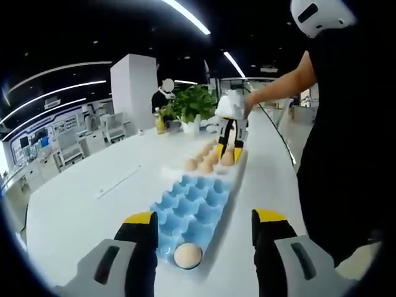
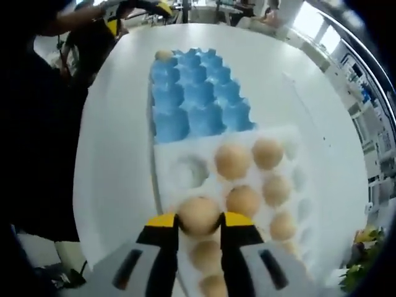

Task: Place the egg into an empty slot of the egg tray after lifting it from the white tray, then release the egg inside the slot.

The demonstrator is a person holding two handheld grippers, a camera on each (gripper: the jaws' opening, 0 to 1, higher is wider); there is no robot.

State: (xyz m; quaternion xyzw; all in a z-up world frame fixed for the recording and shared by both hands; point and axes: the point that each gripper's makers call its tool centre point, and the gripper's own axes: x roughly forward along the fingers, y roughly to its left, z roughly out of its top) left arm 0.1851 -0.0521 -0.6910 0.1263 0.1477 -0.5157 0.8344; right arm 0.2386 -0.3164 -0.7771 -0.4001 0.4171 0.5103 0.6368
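Note:
My right gripper [image 2: 199, 224] is shut on a tan egg [image 2: 199, 213] right at the white tray [image 2: 162, 185], which holds several more eggs. I cannot tell whether the egg is clear of its slot. Beyond it lies the blue egg tray [image 2: 198, 99] with one egg [image 2: 164, 55] in its far corner. In the left gripper view my left gripper [image 1: 204, 232] stands open over the near end of the blue egg tray [image 1: 198, 204], just above that lone egg [image 1: 187, 255]. Farther off, a hand holds the right gripper [image 1: 232, 143] down on the white tray [image 1: 173, 174].
Both trays lie end to end on a long white table [image 1: 86, 192]. A potted plant [image 1: 192, 102] and a yellow bottle [image 1: 161, 124] stand at its far end. The person's dark-clothed body [image 1: 346, 124] is along the table's right edge.

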